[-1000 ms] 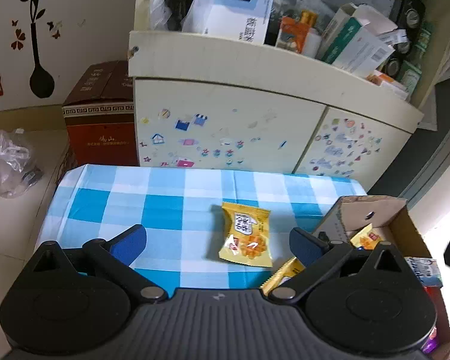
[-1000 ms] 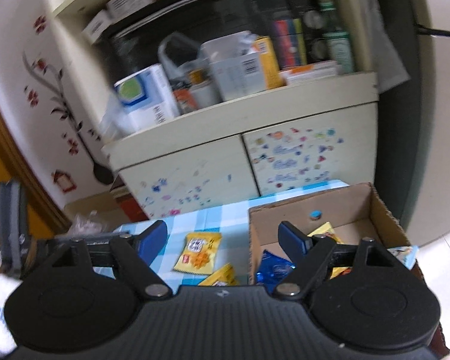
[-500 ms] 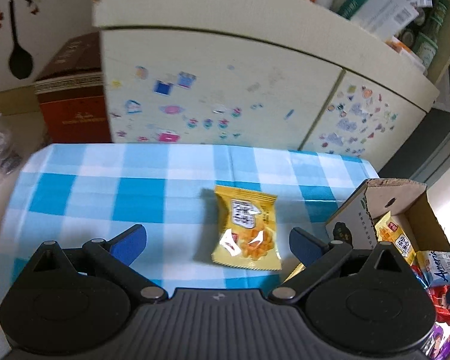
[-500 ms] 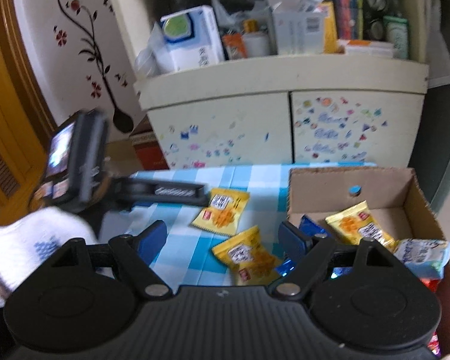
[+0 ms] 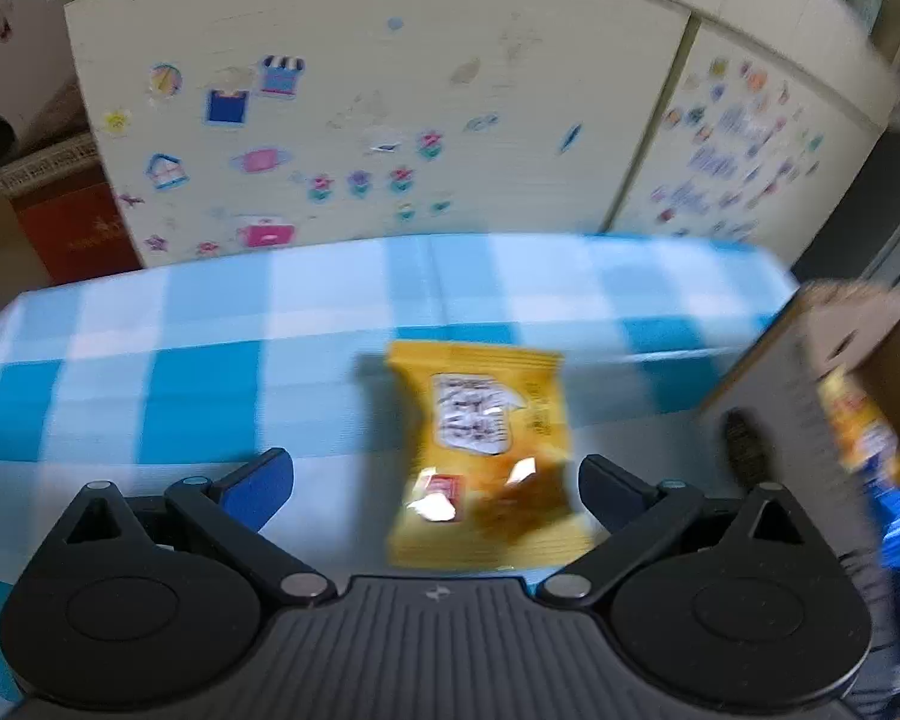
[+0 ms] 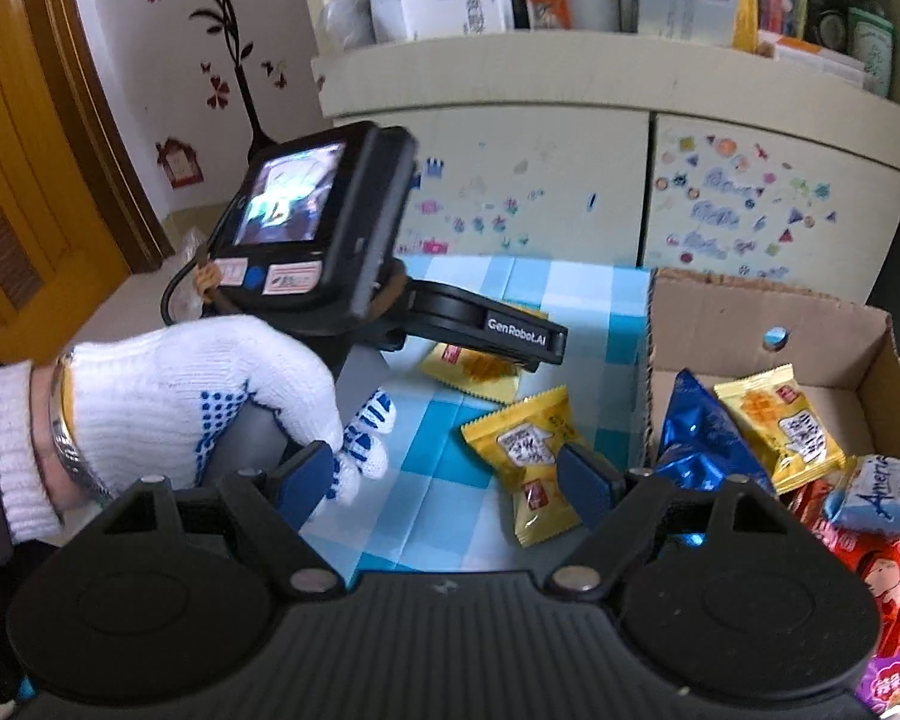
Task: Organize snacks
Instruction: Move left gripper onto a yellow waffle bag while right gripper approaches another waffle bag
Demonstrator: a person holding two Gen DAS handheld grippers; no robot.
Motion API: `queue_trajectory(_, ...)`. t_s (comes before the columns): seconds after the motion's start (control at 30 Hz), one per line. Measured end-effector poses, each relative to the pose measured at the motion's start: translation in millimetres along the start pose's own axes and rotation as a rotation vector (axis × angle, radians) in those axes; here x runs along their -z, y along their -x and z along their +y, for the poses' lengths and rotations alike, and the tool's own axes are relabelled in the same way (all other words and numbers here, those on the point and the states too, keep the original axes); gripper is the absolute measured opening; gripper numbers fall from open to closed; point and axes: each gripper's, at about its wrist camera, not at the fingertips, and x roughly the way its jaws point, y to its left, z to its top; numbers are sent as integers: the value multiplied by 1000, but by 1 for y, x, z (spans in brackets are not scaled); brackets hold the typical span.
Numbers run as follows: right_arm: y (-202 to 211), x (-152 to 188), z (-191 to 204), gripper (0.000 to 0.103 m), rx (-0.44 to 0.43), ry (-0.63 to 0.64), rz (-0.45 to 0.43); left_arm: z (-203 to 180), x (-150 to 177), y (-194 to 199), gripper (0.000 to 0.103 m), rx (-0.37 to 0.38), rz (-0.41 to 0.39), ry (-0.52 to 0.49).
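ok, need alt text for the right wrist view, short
The open right gripper hangs over a blue checked tablecloth with a yellow snack packet just ahead of its fingers. A white-gloved hand holds the left gripper above a second yellow packet. A cardboard box of snacks sits at right.

The right gripper (image 6: 447, 480) hovers with fingers apart above a yellow snack packet (image 6: 525, 450) on the checkered counter (image 6: 450, 498), beside a cardboard box (image 6: 750, 324) of snacks; a gloved hand (image 6: 198, 396) grips the left gripper (image 6: 486, 333).
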Motion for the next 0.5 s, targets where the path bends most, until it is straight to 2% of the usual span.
queue_trajectory(0.07,-7,0,2,82,12,5,8,3,3,0,103,-43,-5,-26)
queue_trajectory(0.23,-22,1,7,82,54,1,-4,32,7,8,103,-63,13,55)
queue_trajectory(0.3,-26,1,9,82,75,-10,-7,43,12,12,103,-100,22,67)
queue_trajectory(0.5,-42,2,14,82,153,-32,-30,78,21,27,102,-117,39,134)
